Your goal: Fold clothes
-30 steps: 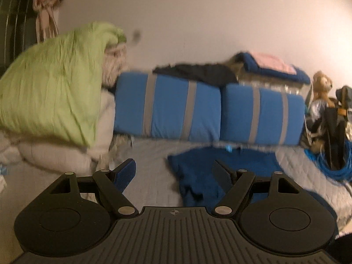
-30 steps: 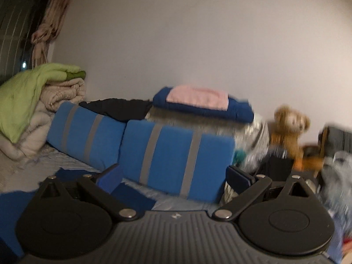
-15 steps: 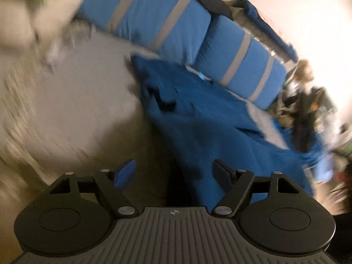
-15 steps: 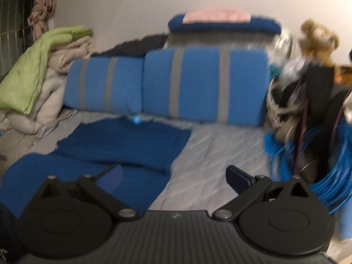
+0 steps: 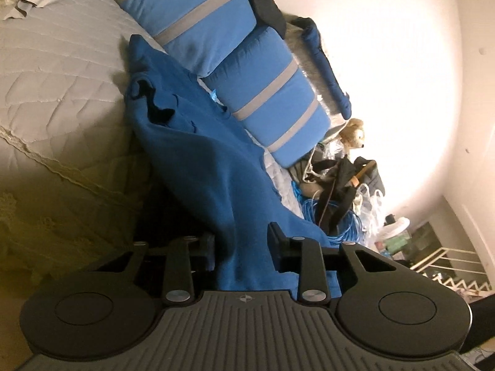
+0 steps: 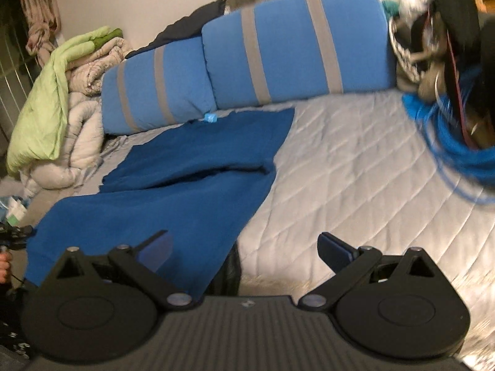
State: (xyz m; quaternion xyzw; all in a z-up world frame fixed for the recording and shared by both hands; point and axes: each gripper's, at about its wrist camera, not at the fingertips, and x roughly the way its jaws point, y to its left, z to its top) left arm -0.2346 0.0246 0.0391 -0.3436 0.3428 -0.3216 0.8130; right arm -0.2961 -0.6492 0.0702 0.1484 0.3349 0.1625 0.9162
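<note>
A dark blue garment (image 6: 185, 185) lies spread on the quilted grey bed cover (image 6: 355, 170), one end toward the pillows, the other hanging over the near edge. In the left wrist view the garment (image 5: 216, 160) runs down between the fingers of my left gripper (image 5: 243, 247), which stands partly open around the cloth near the bed edge, its jaws not pressed together. My right gripper (image 6: 244, 247) is open and empty, just above the near bed edge, its left finger over the garment's lower corner.
Two blue pillows with grey stripes (image 6: 247, 61) lie along the wall. A green and beige pile of bedding (image 6: 62, 102) sits at the left. Blue cable coils and bags (image 6: 448, 123) crowd the right end, beside a teddy bear (image 5: 352, 133).
Both grippers dropped from facing the wall to the bed. The left one rolled sideways and closed in around the garment's hanging edge. The right one came down over the garment's near corner.
</note>
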